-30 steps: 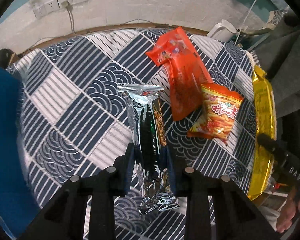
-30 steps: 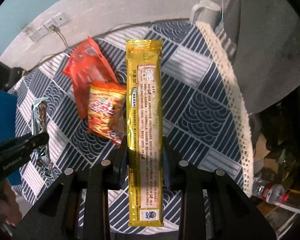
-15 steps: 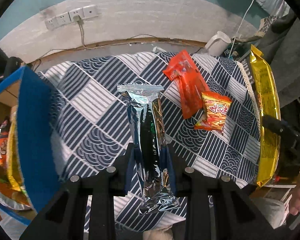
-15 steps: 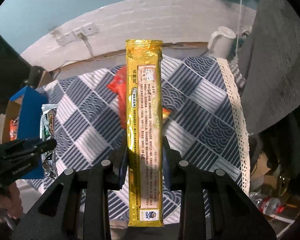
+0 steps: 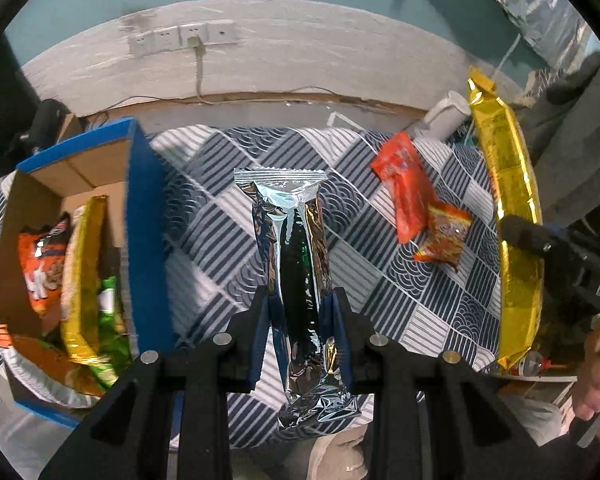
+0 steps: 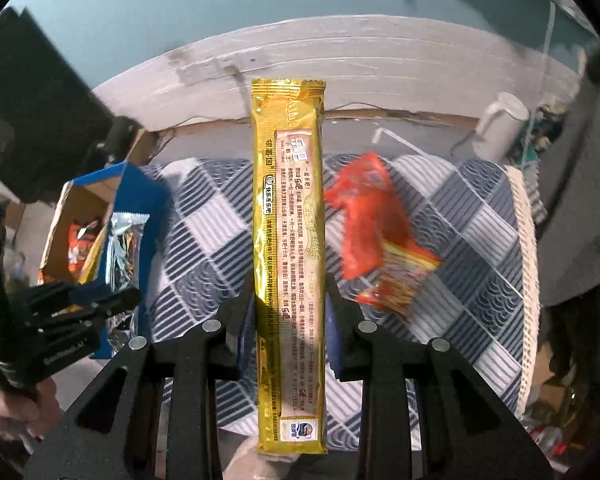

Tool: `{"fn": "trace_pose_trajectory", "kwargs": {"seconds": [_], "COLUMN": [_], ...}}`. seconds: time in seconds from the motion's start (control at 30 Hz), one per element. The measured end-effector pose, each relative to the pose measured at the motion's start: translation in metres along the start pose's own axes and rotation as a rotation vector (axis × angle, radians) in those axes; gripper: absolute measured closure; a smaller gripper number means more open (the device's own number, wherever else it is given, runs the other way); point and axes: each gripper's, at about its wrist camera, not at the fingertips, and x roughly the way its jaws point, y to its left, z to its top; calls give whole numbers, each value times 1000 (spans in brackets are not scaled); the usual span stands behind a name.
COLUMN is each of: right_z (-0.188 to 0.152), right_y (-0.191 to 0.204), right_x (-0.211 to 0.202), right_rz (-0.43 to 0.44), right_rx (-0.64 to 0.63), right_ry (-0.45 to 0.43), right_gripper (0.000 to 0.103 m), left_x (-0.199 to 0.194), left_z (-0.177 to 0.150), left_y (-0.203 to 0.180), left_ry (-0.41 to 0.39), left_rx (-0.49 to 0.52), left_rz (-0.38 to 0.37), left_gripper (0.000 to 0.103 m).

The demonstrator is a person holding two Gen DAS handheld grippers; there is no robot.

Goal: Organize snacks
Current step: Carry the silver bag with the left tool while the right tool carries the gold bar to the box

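The left gripper (image 5: 300, 316) is squeezed tight on a long silver packet (image 5: 296, 272). The packet stands up between the two black fingers (image 5: 260, 320), and its crinkly bottom end hangs below them. The right gripper (image 6: 290, 312) is squeezed tight on a long gold packet (image 6: 288, 240) — this one also points straight up, with small writing down its front.

Both packets are held up in the air above the table. The table has a blue and white patterned cloth (image 5: 220, 208) on it. Two more snacks lie on the cloth: a red bag (image 5: 404, 188) and a small orange bag (image 5: 444, 236), touching each other at one end.

Over by the left gripper sits a blue cardboard box (image 5: 144, 220) — open at the top. Inside it are other snack bags (image 5: 80, 272), orange, yellow and green ones, packed side by side.

A white kettle (image 6: 500, 124) stands at the far edge of the table by the wall.
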Motion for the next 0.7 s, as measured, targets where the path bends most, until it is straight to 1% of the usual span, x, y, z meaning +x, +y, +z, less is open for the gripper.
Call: {"fn": "trace_pose_trajectory", "kwargs": {"seconds": [0.23,0.37,0.57,0.7], "right_z": [15,20,28,32], "right_y": [55,87,133,157], "right_x": [11,24,40,50], "right_rz": [57,93,113,126], "right_rx": [-70,-98,-163,-189], "right_ry": [21,54,93,119], "right_gripper": [75,75,75,75], "left_x": [-23,-31,-38,-41], "left_z": [3,4,4,3], "left_y": [44,69,109,132], "left_ry": [-28,-37,-37,-38], "left_rx": [-49,-65,-124,-154], "left_rz": [20,44,70,88], "left_gripper": [73,73,73,73]}}
